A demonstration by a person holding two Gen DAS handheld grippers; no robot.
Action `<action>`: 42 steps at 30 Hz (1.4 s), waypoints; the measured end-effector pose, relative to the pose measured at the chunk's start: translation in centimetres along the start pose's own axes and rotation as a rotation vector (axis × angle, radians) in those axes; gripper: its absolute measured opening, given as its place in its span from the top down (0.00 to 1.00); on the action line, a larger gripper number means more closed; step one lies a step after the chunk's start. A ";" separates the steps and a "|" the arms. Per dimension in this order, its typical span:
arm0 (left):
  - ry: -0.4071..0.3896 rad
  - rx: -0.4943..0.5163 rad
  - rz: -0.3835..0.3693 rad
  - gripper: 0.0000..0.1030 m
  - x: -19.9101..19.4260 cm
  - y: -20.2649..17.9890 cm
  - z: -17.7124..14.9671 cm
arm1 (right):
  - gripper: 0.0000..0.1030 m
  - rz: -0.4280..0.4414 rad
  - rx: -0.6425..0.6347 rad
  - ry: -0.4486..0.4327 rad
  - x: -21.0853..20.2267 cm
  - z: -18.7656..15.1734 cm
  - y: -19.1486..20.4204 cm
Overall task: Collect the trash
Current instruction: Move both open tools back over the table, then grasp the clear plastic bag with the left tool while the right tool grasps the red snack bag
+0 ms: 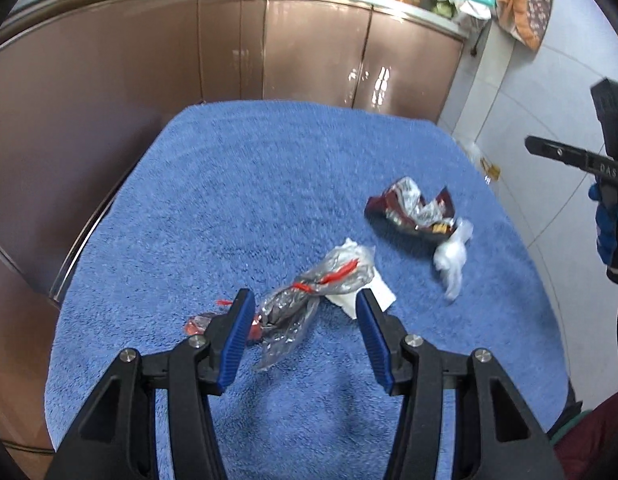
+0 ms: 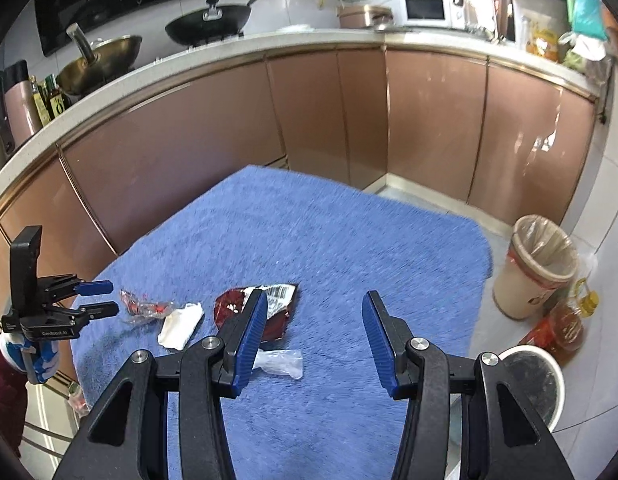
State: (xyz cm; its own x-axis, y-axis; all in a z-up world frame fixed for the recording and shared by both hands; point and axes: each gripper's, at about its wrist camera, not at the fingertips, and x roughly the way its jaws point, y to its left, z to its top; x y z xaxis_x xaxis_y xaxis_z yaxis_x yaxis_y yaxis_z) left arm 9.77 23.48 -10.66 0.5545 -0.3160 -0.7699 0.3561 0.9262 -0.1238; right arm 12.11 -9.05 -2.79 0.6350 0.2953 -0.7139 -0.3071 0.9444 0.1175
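Four bits of trash lie on the blue towel [image 1: 269,184]. Clear crumpled wrapper with red print [image 1: 309,292] sits low centre in the left wrist view, overlapping a white tissue [image 1: 379,300]. Dark red snack packet [image 1: 413,212] lies to the right of centre, a wad of clear plastic [image 1: 453,256] touching its lower right end. Left gripper [image 1: 305,304] hangs over the wrapper, jaws apart, nothing pinched. Right gripper [image 2: 315,304] hovers low centre in its own view, jaws released, empty. Lined bin [image 2: 537,264] stands on the floor at right.
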 end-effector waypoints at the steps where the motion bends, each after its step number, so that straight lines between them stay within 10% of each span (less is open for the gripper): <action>1: 0.011 0.009 0.001 0.51 0.5 0.0 0.0 | 0.52 0.008 0.003 0.015 0.9 0.0 0.0; 17: 0.118 0.078 0.012 0.52 6.0 1.2 -0.1 | 0.52 0.122 0.025 0.187 10.8 -0.5 1.0; 31: 0.107 0.011 -0.017 0.78 6.6 2.0 -0.8 | 0.53 0.205 0.088 0.291 15.3 -1.4 1.2; 42: 0.095 -0.029 -0.025 0.81 5.6 2.4 -1.7 | 0.64 0.190 0.076 0.311 17.7 -1.1 2.2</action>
State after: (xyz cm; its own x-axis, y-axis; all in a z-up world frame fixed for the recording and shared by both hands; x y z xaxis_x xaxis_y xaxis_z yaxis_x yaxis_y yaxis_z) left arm 12.48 24.31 -16.39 0.4713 -0.3193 -0.8221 0.3462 0.9243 -0.1605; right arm 21.90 -1.94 -15.94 0.3224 0.4197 -0.8485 -0.3378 0.8883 0.3110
